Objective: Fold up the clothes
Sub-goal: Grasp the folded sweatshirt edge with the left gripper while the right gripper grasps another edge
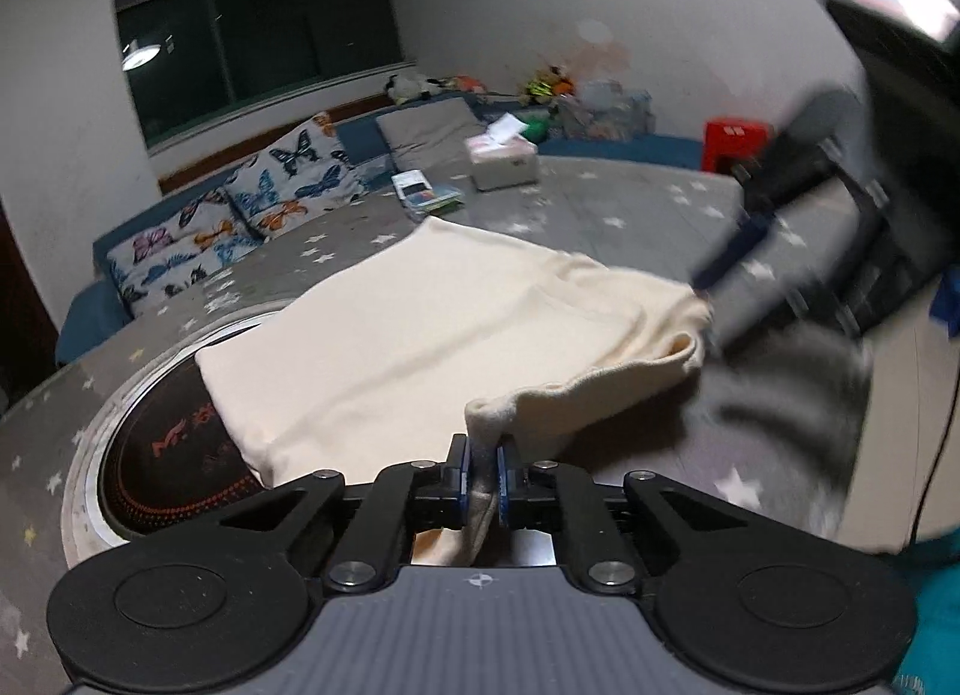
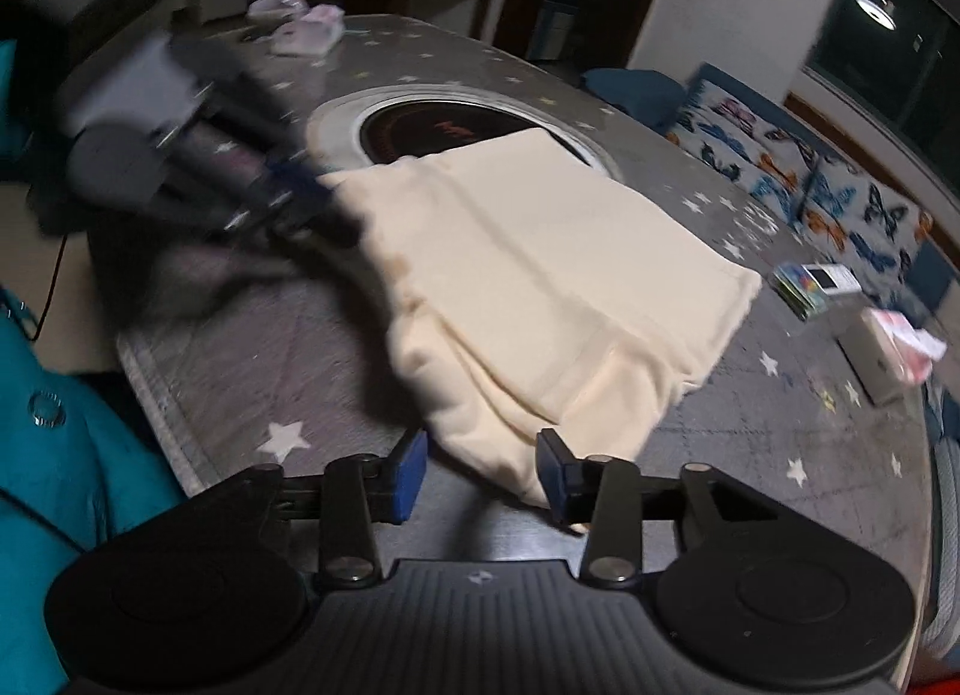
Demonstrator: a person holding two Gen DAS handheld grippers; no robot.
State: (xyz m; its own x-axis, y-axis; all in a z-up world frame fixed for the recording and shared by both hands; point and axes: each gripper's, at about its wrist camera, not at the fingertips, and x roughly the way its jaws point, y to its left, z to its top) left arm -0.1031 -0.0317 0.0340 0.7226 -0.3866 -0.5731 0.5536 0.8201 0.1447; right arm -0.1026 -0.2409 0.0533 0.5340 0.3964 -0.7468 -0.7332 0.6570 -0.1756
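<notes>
A cream garment [image 1: 420,335] lies folded on the grey star-patterned table cover, partly over a round black cooktop. My left gripper [image 1: 482,470] is shut on a near corner of the cream garment. In the right wrist view the garment [image 2: 540,275] lies ahead of my right gripper [image 2: 480,473], whose jaws stand open around the garment's near edge without clamping it. The right gripper [image 1: 708,281] shows blurred at the garment's right corner in the left wrist view. The left gripper [image 2: 300,185] shows blurred at the left in the right wrist view.
A round cooktop [image 1: 150,455] is set in the table [image 1: 630,203]. A tissue box [image 1: 501,161] and a small packet [image 1: 426,194] lie at the far side. Butterfly cushions [image 1: 240,215] sit on a bench behind. A red stool [image 1: 735,143] stands at the far right.
</notes>
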